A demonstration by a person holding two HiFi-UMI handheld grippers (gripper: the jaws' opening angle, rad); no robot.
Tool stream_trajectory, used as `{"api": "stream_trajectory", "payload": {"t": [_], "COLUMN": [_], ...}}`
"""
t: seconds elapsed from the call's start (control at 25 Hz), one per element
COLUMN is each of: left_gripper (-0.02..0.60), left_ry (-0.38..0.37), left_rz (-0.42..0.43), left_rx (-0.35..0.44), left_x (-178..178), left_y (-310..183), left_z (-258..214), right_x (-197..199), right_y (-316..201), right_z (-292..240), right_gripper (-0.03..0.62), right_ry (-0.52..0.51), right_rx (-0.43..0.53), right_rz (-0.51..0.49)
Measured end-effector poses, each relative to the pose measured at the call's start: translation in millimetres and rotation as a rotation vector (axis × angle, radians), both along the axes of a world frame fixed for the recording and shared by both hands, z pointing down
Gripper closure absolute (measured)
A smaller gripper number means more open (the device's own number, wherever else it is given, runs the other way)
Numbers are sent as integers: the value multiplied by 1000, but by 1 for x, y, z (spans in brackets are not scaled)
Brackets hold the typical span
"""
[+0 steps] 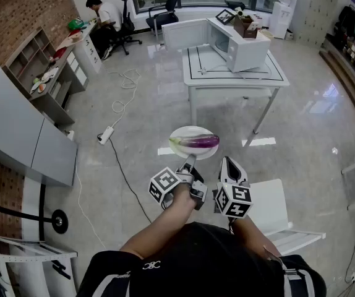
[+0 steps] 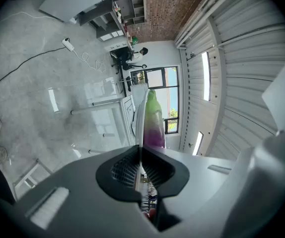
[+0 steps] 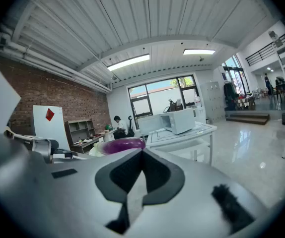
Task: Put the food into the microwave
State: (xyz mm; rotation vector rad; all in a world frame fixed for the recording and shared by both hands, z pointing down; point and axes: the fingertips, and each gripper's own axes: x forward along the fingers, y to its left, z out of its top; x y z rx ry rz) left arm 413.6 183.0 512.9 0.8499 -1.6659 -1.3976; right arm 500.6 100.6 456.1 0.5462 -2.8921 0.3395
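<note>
Eggplant (image 1: 197, 142) on a plate (image 1: 188, 130), long axis crosswise to the left gripper (image 1: 189, 163), whose jaws pinch the plate's near rim; right gripper (image 1: 229, 164) beside it, closed on nothing — microwave (image 1: 244, 47), door open, stands well apart, straight ahead, on the table (image 1: 276, 77)

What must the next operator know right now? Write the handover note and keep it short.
Left gripper: shut on the rim of the plate, held about level, with the eggplant lying across it.
Right gripper: shut and empty, beside the left one.
Microwave: on the white table across the floor ahead, its door open.
Done: the plate with the food is in hand.
Left: walk to the table, slide the plate into the microwave, release it, and probably close the door.
</note>
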Motion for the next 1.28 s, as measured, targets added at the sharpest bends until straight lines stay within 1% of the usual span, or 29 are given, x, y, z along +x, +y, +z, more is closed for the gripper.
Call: {"api": "stream_trajectory", "payload": {"t": [0.2,0.44,0.6,0.96,1.28], "left_gripper": [560,560,560,560,560], "left_ry": [20,31,35,37,35], "left_rz": [-3,-7,-12,-7,-30], "left_rx": [-2,-1,6,20,32], "left_x": [-2,-13,-23,-54,-96], "left_y": [6,13,19,37,78], "left_z": [6,10,10,8,7], "right_x": [-4,-15,-26,-58,-100], "right_y": [10,14,23,48,89], "right_z": [4,4,4,-1,-1], "right_gripper": [594,594,594,594,594], "right_ry": [15,11,19,20,23], "right_rx": [1,-9,2,37,74], "right_rz": [-19,-11,-19,-52,-93]}}
